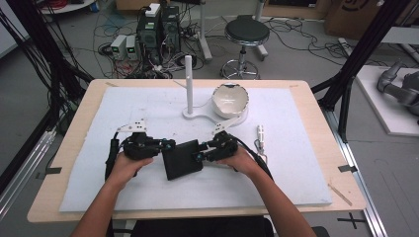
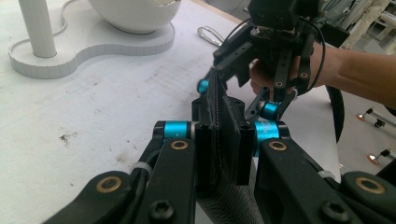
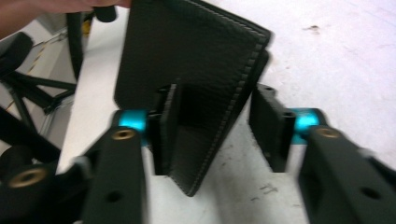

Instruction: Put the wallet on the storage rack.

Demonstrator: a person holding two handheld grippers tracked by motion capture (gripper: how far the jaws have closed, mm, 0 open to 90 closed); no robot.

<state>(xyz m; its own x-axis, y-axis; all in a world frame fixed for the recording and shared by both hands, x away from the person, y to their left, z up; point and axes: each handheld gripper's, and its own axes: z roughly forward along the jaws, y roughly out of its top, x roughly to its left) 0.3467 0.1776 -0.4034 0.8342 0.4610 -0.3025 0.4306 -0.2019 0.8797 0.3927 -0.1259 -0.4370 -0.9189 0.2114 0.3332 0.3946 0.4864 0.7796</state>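
Note:
A black stitched leather wallet (image 1: 182,159) is held on edge above the white mat between both grippers. My left gripper (image 1: 168,144) grips its left end; in the left gripper view the pads (image 2: 203,149) press on the wallet (image 2: 228,116) from both sides. My right gripper (image 1: 200,154) meets its right end. In the right gripper view the wallet (image 3: 187,56) stands between the jaws of my right gripper (image 3: 215,126). One pad lies against it, and the other pad (image 3: 265,126) stands off with a gap.
A white base with an upright post (image 1: 188,81) and a white bowl (image 1: 229,100) stands at the mat's far middle. A small white piece (image 1: 260,133) and a metal ring (image 1: 262,158) lie right of my right hand. The wooden table edge (image 1: 197,213) runs along the front.

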